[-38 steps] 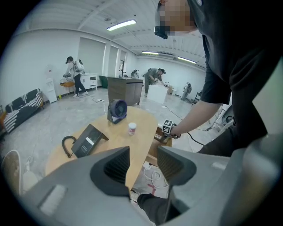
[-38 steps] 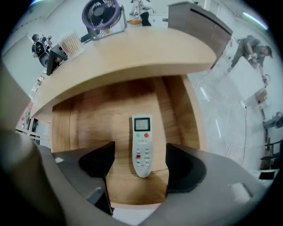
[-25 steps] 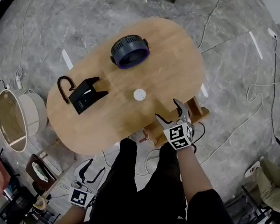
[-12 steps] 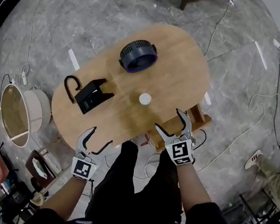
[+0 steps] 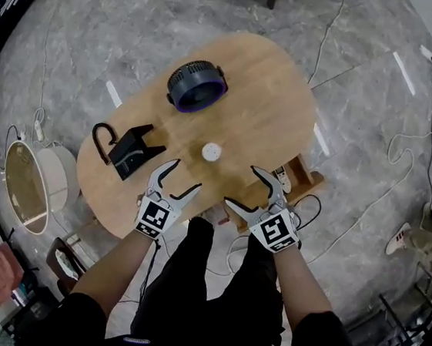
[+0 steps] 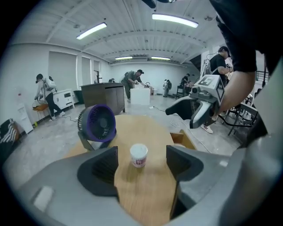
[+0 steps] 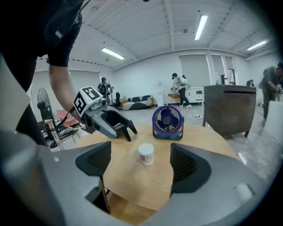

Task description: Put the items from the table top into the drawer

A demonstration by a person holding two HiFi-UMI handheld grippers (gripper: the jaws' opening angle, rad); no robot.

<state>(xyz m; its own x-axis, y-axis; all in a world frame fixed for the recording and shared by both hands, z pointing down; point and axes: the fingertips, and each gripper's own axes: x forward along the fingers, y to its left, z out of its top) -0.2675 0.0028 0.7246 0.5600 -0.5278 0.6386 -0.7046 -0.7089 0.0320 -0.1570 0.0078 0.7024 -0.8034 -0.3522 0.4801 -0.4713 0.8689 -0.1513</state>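
A small white cup (image 5: pixel 211 151) stands on the oval wooden table (image 5: pixel 271 97), just beyond both grippers. My left gripper (image 5: pixel 183 176) hangs open over the near table edge, the cup (image 6: pixel 138 155) ahead between its jaws. My right gripper (image 5: pixel 243 187) is open too, to the cup's (image 7: pixel 146 153) right and aimed at it. A dark fan with a purple rim (image 5: pixel 197 85) sits farther back. At the table's left end rests a black stand with a hook (image 5: pixel 126 149). The open wooden drawer (image 5: pixel 302 177) juts from the table's right side.
A round pale basket (image 5: pixel 27 184) stands on the floor left of the table. Cables (image 5: pixel 404 151) trail across the grey floor. In the gripper views, people and a dark cabinet (image 7: pixel 230 108) are far behind the table.
My left gripper has come up from low beside my leg to the near table edge, facing the cup. The right gripper shifted slightly left, staying open.
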